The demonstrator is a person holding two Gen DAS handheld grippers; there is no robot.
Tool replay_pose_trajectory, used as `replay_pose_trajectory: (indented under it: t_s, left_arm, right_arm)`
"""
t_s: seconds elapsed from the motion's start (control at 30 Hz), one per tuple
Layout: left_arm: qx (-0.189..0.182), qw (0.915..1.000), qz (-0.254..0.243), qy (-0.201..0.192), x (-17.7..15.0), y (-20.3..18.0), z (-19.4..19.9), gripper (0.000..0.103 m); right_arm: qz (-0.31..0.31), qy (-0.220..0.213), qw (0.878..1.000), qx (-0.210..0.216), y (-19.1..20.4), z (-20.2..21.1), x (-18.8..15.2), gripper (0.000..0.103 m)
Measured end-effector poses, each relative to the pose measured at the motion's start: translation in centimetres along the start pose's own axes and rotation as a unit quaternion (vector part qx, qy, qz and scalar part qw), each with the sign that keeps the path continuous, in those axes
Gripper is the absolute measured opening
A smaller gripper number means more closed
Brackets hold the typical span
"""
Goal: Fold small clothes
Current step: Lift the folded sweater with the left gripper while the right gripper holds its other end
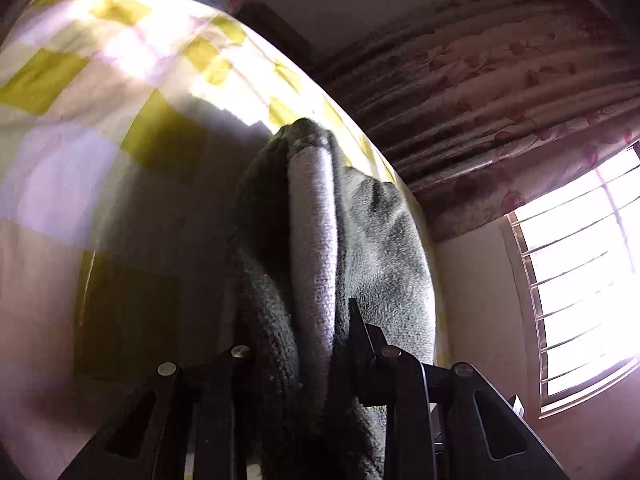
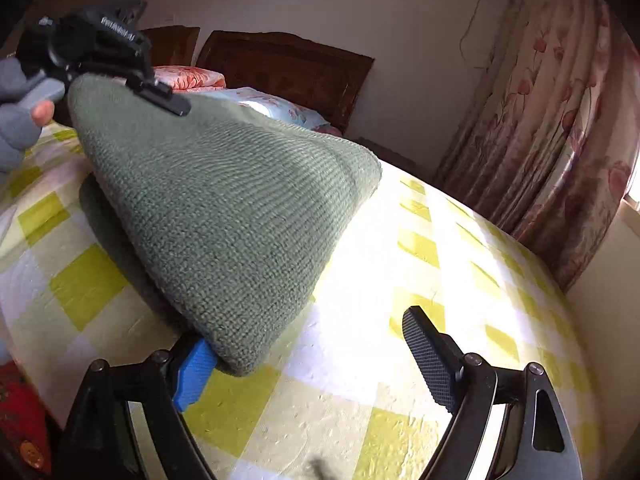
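A green knit garment point(image 2: 224, 208) hangs over the bed, lifted by one edge and sloping down to the sheet. My left gripper point(image 2: 160, 96), held by a gloved hand point(image 2: 16, 120), is shut on its raised upper edge. In the left wrist view the garment point(image 1: 312, 240) fills the space between the left gripper's point(image 1: 316, 344) jaws, bunched and folded lengthwise. My right gripper point(image 2: 312, 364) stands wide open just above the sheet. Its blue pad point(image 2: 196, 376) sits against the garment's lowest corner, and its black pad point(image 2: 430, 360) is well clear to the right.
The bed carries a yellow-and-white checked sheet point(image 2: 440, 280). Floral bedding point(image 2: 280, 108) lies by the wooden headboard point(image 2: 288, 68). A flowered curtain point(image 2: 552, 128) hangs at the right, with a barred window point(image 1: 580, 280) beyond the bed's edge. A red object point(image 2: 16, 408) sits at lower left.
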State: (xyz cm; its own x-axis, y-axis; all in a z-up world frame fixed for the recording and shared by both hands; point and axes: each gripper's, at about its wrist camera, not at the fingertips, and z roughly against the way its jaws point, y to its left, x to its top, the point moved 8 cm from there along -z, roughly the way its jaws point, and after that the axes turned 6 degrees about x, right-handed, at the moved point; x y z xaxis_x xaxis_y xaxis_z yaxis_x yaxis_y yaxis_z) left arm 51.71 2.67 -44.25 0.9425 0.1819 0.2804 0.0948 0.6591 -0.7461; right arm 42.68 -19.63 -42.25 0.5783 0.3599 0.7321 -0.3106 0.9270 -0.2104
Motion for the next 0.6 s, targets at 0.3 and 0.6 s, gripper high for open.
replay_pose_trajectory:
  t_s: [0.3, 0.6]
  left_arm:
    - [-0.004, 0.9991, -0.032, -0.029, -0.6, -3.2, -0.1, 0.028]
    - [-0.002, 0.9986, -0.048, -0.024, -0.6, -2.4, -1.8, 0.03]
  right_arm:
    - [-0.01, 0.001, 1.0, -0.003, 0.4, 1.2, -0.8, 0.103]
    - [-0.071, 0.016, 0.997, 0.037, 0.4, 1.6, -1.8, 0.103]
